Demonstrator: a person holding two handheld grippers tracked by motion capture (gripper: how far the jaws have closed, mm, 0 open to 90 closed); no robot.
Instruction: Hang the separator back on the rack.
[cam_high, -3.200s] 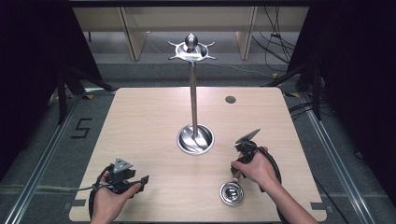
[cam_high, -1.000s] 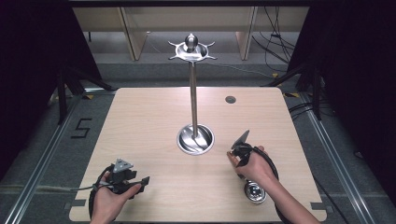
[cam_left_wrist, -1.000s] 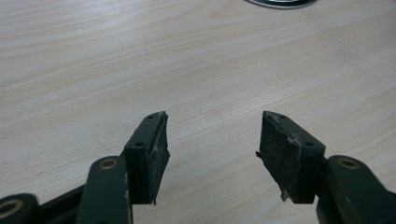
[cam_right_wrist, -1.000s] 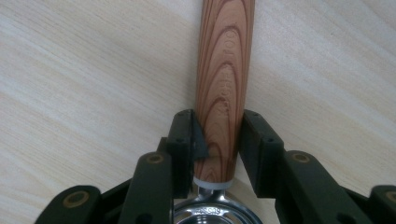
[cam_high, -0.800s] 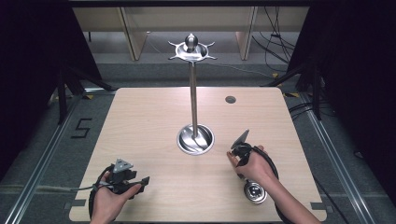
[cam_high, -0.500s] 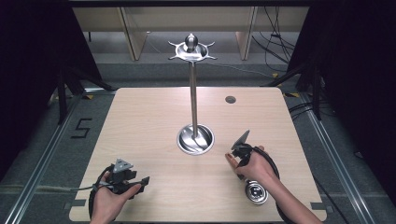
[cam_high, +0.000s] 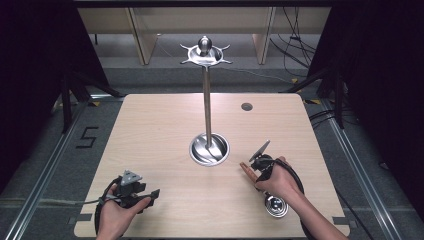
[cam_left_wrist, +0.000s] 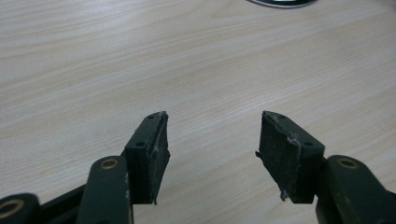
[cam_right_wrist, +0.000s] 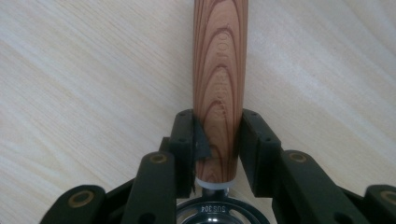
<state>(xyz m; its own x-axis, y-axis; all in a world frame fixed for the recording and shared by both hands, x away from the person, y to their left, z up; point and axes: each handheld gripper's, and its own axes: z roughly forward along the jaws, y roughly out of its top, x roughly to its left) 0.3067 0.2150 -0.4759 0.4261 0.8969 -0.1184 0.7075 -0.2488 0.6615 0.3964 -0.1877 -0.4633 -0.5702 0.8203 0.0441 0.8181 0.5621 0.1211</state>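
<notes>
Clearly the right gripper (cam_right_wrist: 217, 140) has its two black jaws closed on the wooden handle (cam_right_wrist: 219, 79) of a small ladle, gripping it low, just above a white collar where the wood meets metal. The handle is a smooth round stick with bold reddish-brown grain rings and faint lettering along it; it runs straight ahead of the jaws, over the table. Directly beneath the jaws sits the ladle's steel bowl (cam_right_wrist: 222, 212), its rim stamped with small characters.

From the high view, the right gripper (cam_high: 257, 165) lies in the person's hand near the table's right front, the handle tip poking out to its left, and the shiny round bowl (cam_high: 276, 206) sits behind it, toward the person. That view also shows a tall chrome stand (cam_high: 207, 95) ahead and to the gripper's left, with a dished round base and a hooked crown topped by a ball.

The left gripper (cam_left_wrist: 212, 140) rests low over bare wood, its worn, frayed rubber pads well apart with nothing between them; the high view puts it (cam_high: 145, 195) at the left front corner.

The table (cam_high: 165, 130) is pale wood-grain laminate with rounded corners and one dark round hole at the far right. Grey floor, cables and dark curtains surround it.
</notes>
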